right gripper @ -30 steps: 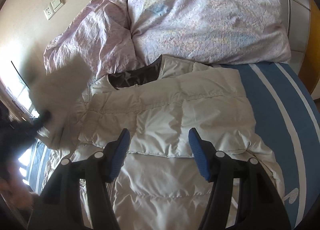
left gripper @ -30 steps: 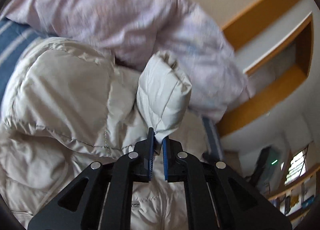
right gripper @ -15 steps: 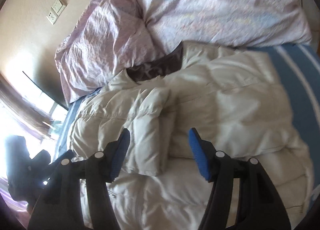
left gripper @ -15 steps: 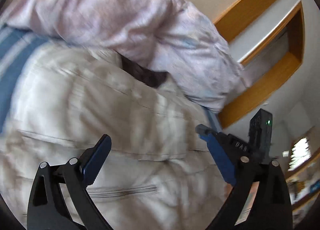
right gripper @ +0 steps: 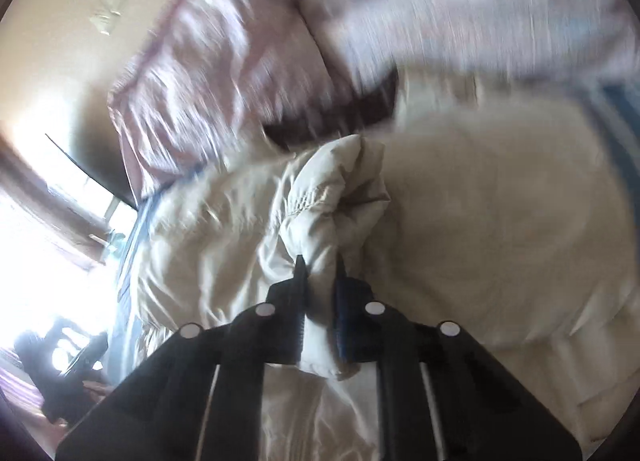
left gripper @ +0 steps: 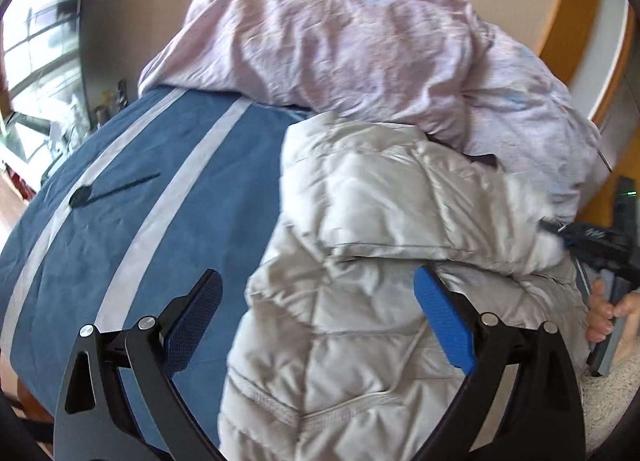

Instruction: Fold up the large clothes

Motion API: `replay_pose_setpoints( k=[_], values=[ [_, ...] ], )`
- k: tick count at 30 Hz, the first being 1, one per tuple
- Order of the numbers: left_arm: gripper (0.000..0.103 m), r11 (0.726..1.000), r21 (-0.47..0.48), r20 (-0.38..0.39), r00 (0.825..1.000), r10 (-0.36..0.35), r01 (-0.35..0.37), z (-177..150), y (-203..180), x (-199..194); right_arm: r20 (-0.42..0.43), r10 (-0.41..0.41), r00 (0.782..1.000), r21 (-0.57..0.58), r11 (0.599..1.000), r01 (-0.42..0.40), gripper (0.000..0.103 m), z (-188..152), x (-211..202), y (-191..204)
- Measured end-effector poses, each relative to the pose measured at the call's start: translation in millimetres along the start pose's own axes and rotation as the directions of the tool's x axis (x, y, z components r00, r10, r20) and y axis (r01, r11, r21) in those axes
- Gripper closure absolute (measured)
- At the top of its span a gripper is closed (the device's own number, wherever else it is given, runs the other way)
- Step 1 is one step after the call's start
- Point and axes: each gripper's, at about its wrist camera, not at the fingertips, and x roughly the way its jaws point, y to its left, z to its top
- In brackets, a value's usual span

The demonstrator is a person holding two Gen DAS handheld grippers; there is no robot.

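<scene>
Lying across a bed, one pale beige quilted puffer jacket (left gripper: 360,261), its collar end up against a heap of crumpled lilac bedding (left gripper: 360,41) by the wall. Dark lining shows at the neck opening (right gripper: 340,117). A folded-over sleeve or flap (right gripper: 332,197) stands bunched up from the jacket's front in the right wrist view, which is motion-blurred.

Right gripper (right gripper: 320,265): jaws closing, narrow, with the bunched jacket fabric pinched between the pads. Also seen at the right edge of the left wrist view, at the jacket's far side, with the person's fingers (left gripper: 600,313) around its handle.

Left gripper (left gripper: 320,321): jaws spread wide, pads touching nothing, poised over the jacket's near edge.

Blue bedcover (left gripper: 160,201) with pale stripes, beneath and beside the jacket. Bright window (left gripper: 36,61) beyond.
</scene>
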Motion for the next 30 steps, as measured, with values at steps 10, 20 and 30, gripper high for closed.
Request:
replay_pose_setpoints(
  k=[10,20,30],
  values=[
    [0.006,0.995,0.055,0.004,0.997,0.080,-0.081,-6.9,5.7,1.4,-0.080,-0.266,0.961,-0.054,0.963,0.262,0.075,-8.6,31.8,-11.5],
    [0.006,0.997,0.049,-0.020,0.998,0.063,-0.062,-8.8,12.7,7.1,-0.056,-0.120,0.991,-0.120,0.986,0.113,0.075,-11.4,7.6,0.3],
    [0.006,1.000,0.009,-0.078,0.997,0.017,-0.017,-15.6,27.5,6.7,-0.253,-0.037,0.967,0.024,0.999,0.045,0.074,-9.2,47.9,-35.4]
  ],
)
